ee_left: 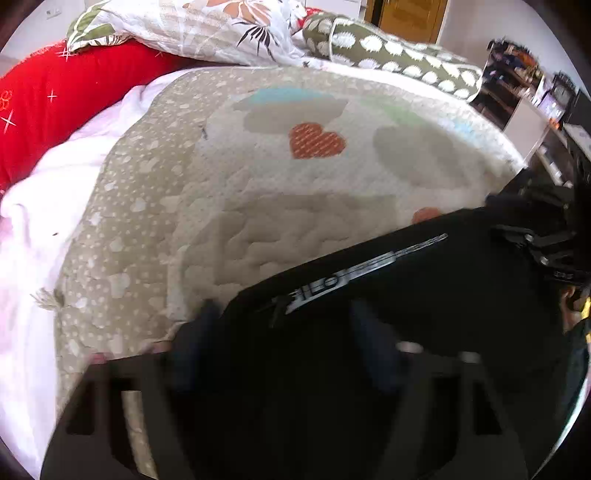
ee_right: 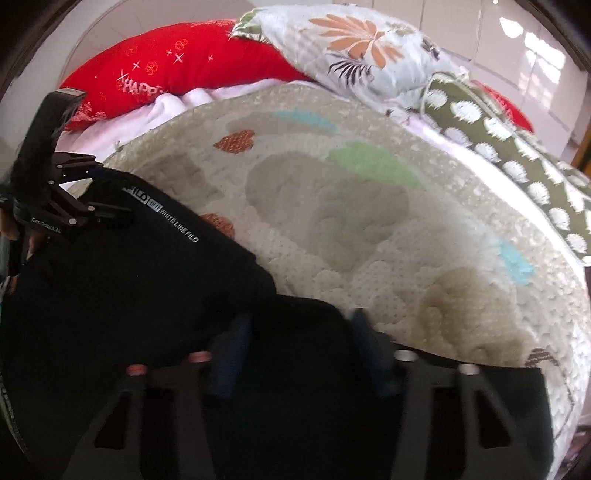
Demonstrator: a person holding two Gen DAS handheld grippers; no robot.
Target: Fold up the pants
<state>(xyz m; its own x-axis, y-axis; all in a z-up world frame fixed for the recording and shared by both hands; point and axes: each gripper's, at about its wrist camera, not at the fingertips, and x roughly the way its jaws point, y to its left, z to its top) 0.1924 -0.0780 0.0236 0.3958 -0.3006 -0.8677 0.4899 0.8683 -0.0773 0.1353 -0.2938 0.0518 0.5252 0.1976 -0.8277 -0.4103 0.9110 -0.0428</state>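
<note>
Left hand-held gripper [ee_left: 284, 332] points down at the bed, jaws at a middling gap with black pants [ee_left: 424, 295] fabric between the dark fingers [ee_left: 192, 350]; too dark and blurred to tell whether the pads actually press on the cloth. Right hand-held gripper [ee_right: 299, 343] is the same story: jaws fairly narrow, blue-black fingers [ee_right: 229, 362] straddling a bump of the pants [ee_right: 129, 288] edge, grip cannot be confirmed. Pants lie flat on the near part of the quilt [ee_left: 295, 177], filling the lower half of both views; white "FILO" lettering [ee_left: 354, 273] runs along one side in the left wrist view, and reads "WHITE LINE FILO" [ee_right: 173, 218] in the right wrist view. In the right wrist view the left gripper's body [ee_right: 55, 199] sits at the far left edge, over the pants. Quilt is beige and quilted, with a red heart [ee_left: 317, 140], grey clouds, blue and green patches. Beyond it a white sheet [ee_left: 44, 199], a red pillow [ee_right: 177, 74] with "HAPPY" print, a floral pillow [ee_right: 354, 55], and an olive pillow with white spots [ee_right: 517, 158]. Cluttered shelving [ee_left: 546, 110] at the right of the left wrist view, wooden door [ee_left: 406, 18] behind.
</note>
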